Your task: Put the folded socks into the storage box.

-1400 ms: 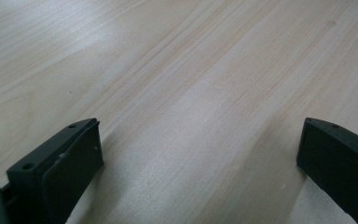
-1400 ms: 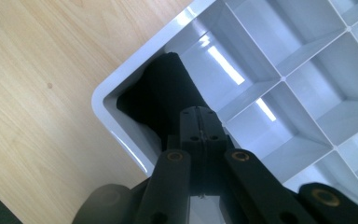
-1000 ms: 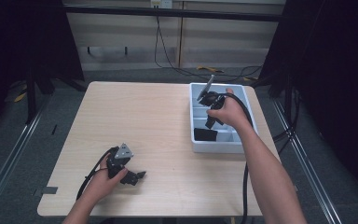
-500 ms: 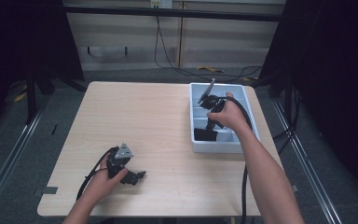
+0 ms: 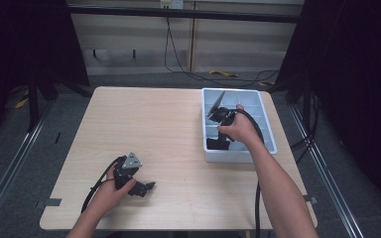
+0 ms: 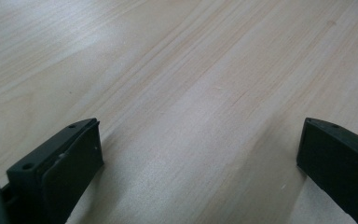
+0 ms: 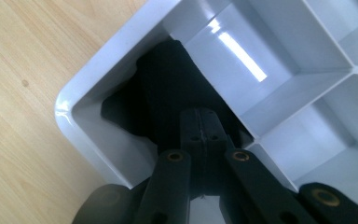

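Observation:
A pale grey divided tray [image 5: 265, 124] stands on the right side of the wooden table [image 5: 144, 124]. A black soft thing [image 7: 168, 79] lies in its near left corner compartment [image 5: 212, 144]. My right gripper [image 7: 200, 123] points down into that compartment with its jaws pressed together, tips right at the black thing; whether they pinch any of it is hidden. In the high view a hand holds this gripper [image 5: 222, 140] over the tray. My left gripper [image 6: 200, 154] rests low over bare wood near the table's front left [image 5: 145, 189], jaws wide apart with nothing between them.
The tray's other compartments [image 7: 326, 121] look bare and white. Cables trail from both grippers toward the table's front edge [image 5: 178, 229]. Dark curtains and metal rails flank the table.
The right hand has sunk a little deeper into the tray's near left compartment. The left hand and its gripper have stayed in place.

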`<action>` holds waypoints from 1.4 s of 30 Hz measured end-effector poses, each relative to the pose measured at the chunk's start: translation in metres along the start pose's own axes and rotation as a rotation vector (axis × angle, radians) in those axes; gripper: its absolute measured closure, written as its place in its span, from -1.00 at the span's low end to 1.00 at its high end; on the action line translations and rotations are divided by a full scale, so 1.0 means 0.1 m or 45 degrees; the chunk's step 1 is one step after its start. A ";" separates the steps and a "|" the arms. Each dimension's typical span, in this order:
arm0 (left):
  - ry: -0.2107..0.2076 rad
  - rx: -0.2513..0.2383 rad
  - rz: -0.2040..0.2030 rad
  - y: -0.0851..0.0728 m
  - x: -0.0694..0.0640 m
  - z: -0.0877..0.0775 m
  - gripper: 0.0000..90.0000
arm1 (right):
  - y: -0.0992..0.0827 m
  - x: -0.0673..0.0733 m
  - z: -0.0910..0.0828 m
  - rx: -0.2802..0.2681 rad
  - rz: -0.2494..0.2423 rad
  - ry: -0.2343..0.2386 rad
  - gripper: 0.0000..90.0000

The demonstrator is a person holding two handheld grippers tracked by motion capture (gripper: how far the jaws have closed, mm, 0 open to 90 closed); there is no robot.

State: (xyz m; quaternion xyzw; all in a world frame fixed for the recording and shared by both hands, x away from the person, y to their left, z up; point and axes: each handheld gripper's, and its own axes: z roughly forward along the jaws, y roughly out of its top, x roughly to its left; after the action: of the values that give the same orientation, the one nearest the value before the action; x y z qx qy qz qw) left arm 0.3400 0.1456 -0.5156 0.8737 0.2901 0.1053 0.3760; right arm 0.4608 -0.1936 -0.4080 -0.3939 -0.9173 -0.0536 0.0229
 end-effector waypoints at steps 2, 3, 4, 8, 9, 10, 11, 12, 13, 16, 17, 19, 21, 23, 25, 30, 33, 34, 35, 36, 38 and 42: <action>0.000 -0.001 0.000 0.00 0.00 0.00 -1.00 | -0.01 0.01 0.03 0.006 0.008 0.007 1.00; 0.000 -0.001 0.000 0.00 0.00 0.00 -1.00 | -0.01 0.02 0.04 0.004 0.008 0.007 1.00; 0.000 0.000 0.001 0.00 0.00 0.00 -1.00 | -0.02 0.02 0.06 0.004 0.012 0.006 1.00; 0.000 -0.001 0.001 0.00 0.00 0.00 -1.00 | -0.03 0.02 0.08 -0.010 -0.014 0.000 1.00; 0.000 -0.001 0.000 0.00 0.00 0.00 -1.00 | -0.03 0.03 0.09 -0.004 -0.010 -0.007 1.00; 0.000 0.000 0.000 0.00 0.00 0.00 -1.00 | -0.03 0.03 0.09 -0.004 -0.010 -0.007 1.00; 0.000 -0.001 0.000 0.00 0.00 0.00 -1.00 | -0.02 0.05 0.10 0.005 0.004 -0.016 1.00; 0.000 -0.001 0.001 0.00 0.00 0.00 -1.00 | -0.02 0.06 0.11 0.004 0.010 -0.012 1.00; 0.000 -0.001 0.001 0.00 0.00 0.00 -1.00 | -0.02 0.06 0.11 0.004 0.010 -0.012 1.00; 0.000 -0.001 0.000 0.00 0.00 0.00 -1.00 | -0.03 0.05 0.14 -0.003 -0.012 -0.022 1.00; 0.001 -0.001 0.000 0.00 0.00 0.00 -1.00 | -0.03 0.06 0.15 -0.001 -0.011 -0.027 1.00; 0.000 -0.001 0.000 0.00 0.00 0.00 -1.00 | -0.04 0.06 0.16 -0.009 -0.006 -0.025 1.00; 0.000 -0.001 0.000 0.00 0.00 0.00 -1.00 | -0.04 0.07 0.17 -0.010 0.004 -0.033 1.00; 0.000 -0.001 0.000 0.00 0.00 0.00 -1.00 | -0.05 0.08 0.19 -0.009 0.010 -0.045 1.00; 0.000 -0.001 0.001 0.00 0.00 0.00 -1.00 | -0.06 0.07 0.21 -0.023 -0.019 -0.055 1.00; 0.000 -0.001 0.001 0.00 0.00 0.00 -1.00 | -0.07 0.07 0.21 -0.026 -0.007 -0.052 1.00; 0.000 -0.001 0.001 0.00 0.00 0.00 -1.00 | -0.07 0.07 0.21 -0.037 -0.017 -0.051 1.00; 0.000 -0.001 0.001 0.00 0.00 0.00 -1.00 | -0.07 0.08 0.20 -0.027 0.006 -0.048 1.00; 0.000 -0.001 0.000 0.00 0.00 0.00 -1.00 | -0.07 0.08 0.19 -0.031 0.018 -0.046 1.00; 0.000 -0.001 0.001 0.00 0.00 0.00 -1.00 | -0.07 0.08 0.19 -0.032 0.008 -0.049 1.00; 0.000 -0.001 0.001 0.00 0.00 0.00 -1.00 | -0.07 0.07 0.20 -0.028 0.006 -0.051 1.00; 0.000 0.000 0.002 0.00 0.00 0.00 -1.00 | -0.08 0.06 0.21 -0.038 0.023 -0.034 1.00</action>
State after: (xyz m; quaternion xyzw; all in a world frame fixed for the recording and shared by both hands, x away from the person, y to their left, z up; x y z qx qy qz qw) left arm 0.3400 0.1456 -0.5157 0.8739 0.2894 0.1055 0.3761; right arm 0.4506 -0.1920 -0.4289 -0.4033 -0.9130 -0.0616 0.0052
